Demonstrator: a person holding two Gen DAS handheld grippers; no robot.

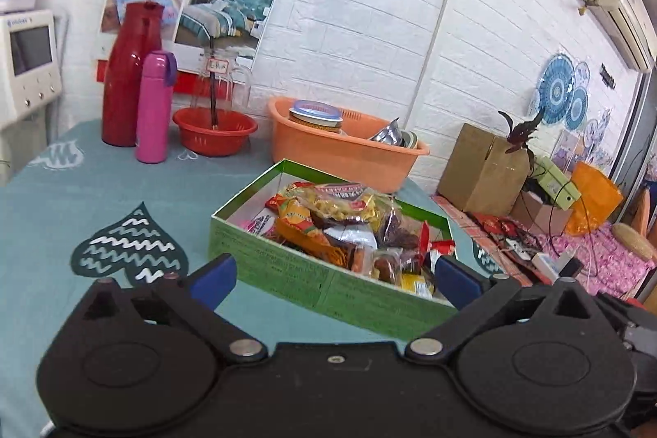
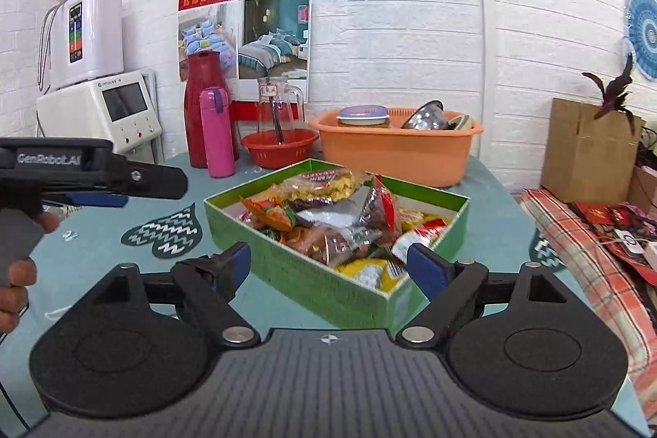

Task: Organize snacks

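The green box [image 2: 328, 274] sits on the teal tabletop [image 1: 102, 187], open at the top and piled with wrapped snacks [image 2: 328, 220]: yellow, orange, red and silver packets heaped above its rim. Every place below is told from this box.

The left tool [image 1: 334, 274] hovers in front of the box's near wall, its blue-padded fingers [image 1: 213, 276] spread wide with nothing between them; they frame the near wall without touching it. The right tool [image 2: 328, 265] stands likewise before the box's near corner, its blue pads [image 2: 427, 269] wide apart and gripping nothing. In the right wrist view the left tool's black body shows to the left of the box, held by a hand [image 2: 16, 274] at the picture's edge.

Behind the box stands an orange basin [image 2: 394, 154] holding a lidded jar [image 2: 363, 115] and a metal bowl [image 2: 427, 115]. Behind and to the left of the box are a red basket [image 2: 279, 146] with a glass jug [image 2: 281, 105] standing in it, a pink flask [image 2: 217, 132] and a tall red thermos [image 2: 201, 101] just beside the flask. A dark heart pattern [image 2: 166, 232] marks the cloth left of the box. To the right of the box, off the tabletop, stands a cardboard carton [image 2: 583, 150] with a dark-leaved plant [image 2: 616, 89].
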